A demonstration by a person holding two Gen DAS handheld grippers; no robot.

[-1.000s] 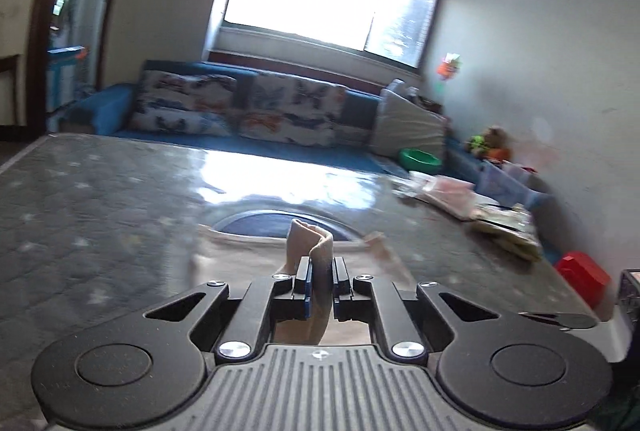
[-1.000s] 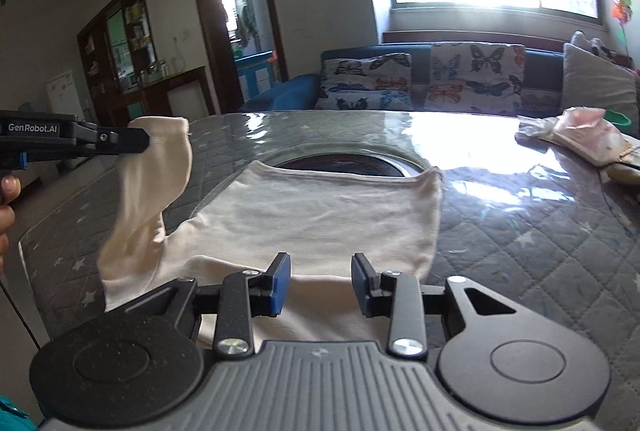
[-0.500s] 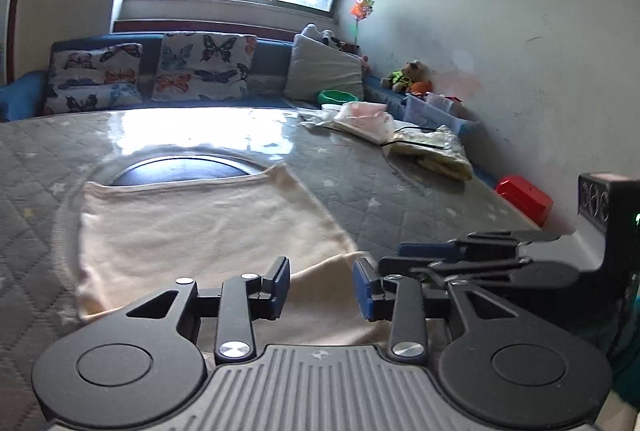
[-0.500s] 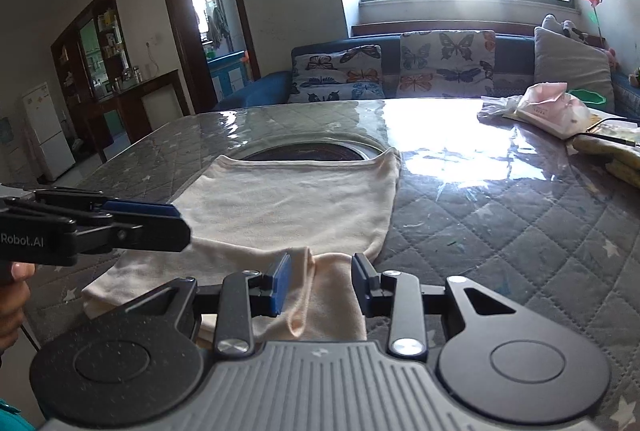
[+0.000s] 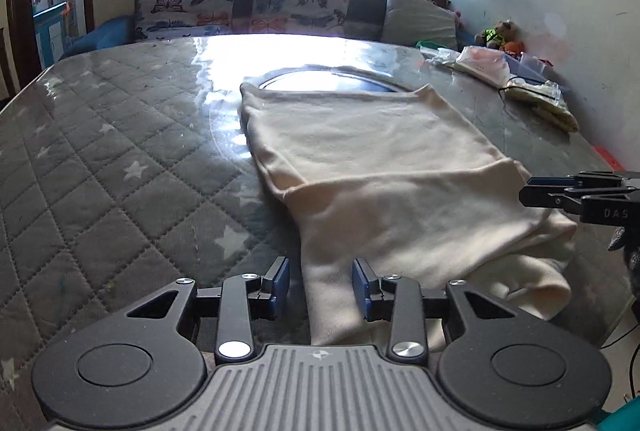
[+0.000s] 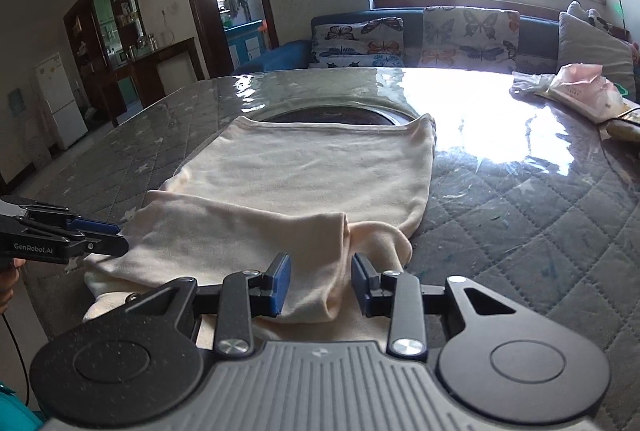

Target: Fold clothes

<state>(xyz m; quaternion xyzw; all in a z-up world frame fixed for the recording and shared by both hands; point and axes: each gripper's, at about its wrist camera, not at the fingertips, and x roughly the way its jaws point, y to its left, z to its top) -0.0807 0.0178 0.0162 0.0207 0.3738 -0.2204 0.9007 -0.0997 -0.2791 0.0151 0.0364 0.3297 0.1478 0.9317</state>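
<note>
Grey quilted worktop (image 5: 120, 159) under clear glossy cover, sofa (image 6: 416, 31) with butterfly cushions at far side. Cream garment (image 5: 360, 135) lies flat on worktop centre, far edge at the round dark inset; a second ago its left sleeve hung lifted in the left tongs, now that sleeve is folded across the near part, lying flat. Right sleeve end also bunched at near right corner. Pile of bags (image 6: 580, 95) far right, unchanged. Left tongs (image 5: 320, 285) were clamped on the sleeve, now jaws closing a little but apart, cloth edge between the pads, not pinched; they sit lower, near worktop. Right tongs (image 6: 320, 285) part open as before, folded sleeve end lying between pads, no grip.
</note>
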